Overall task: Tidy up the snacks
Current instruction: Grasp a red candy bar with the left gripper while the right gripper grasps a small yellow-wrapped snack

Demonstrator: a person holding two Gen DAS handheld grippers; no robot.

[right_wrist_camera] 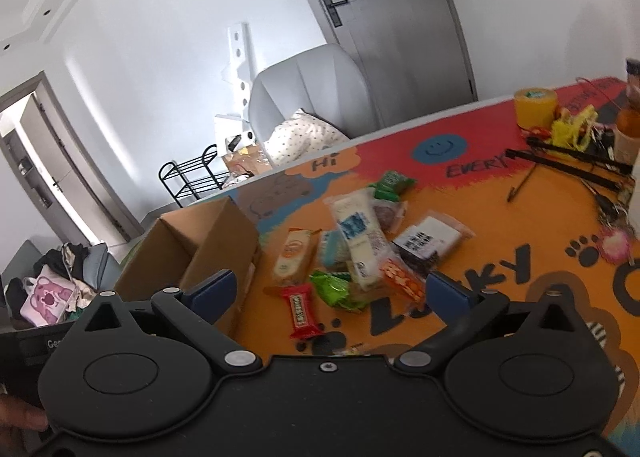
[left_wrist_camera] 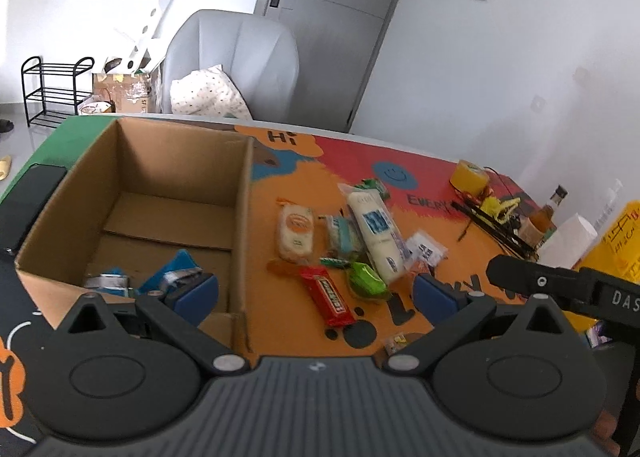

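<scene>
An open cardboard box (left_wrist_camera: 244, 193) stands on the left of the colourful table mat and holds a few blue-wrapped snacks (left_wrist_camera: 176, 267). To its right lies a pile of snacks: a red bar (left_wrist_camera: 329, 295), a green packet (left_wrist_camera: 365, 277), a long white pack (left_wrist_camera: 378, 233) and an orange-white pack (left_wrist_camera: 295, 232). My left gripper (left_wrist_camera: 315, 295) is open and empty, hovering over the box's right wall and the red bar. My right gripper (right_wrist_camera: 333, 293) is open and empty above the red bar (right_wrist_camera: 301, 311) and green packet (right_wrist_camera: 332, 289); the box (right_wrist_camera: 224, 241) is to its left.
A yellow tape roll (left_wrist_camera: 469, 176), black sticks (left_wrist_camera: 494, 227), a bottle (left_wrist_camera: 544, 213) and a yellow box (left_wrist_camera: 618, 241) crowd the table's right side. A dark phone-like slab (left_wrist_camera: 30, 197) lies left of the box. A grey chair (left_wrist_camera: 236, 61) stands behind the table.
</scene>
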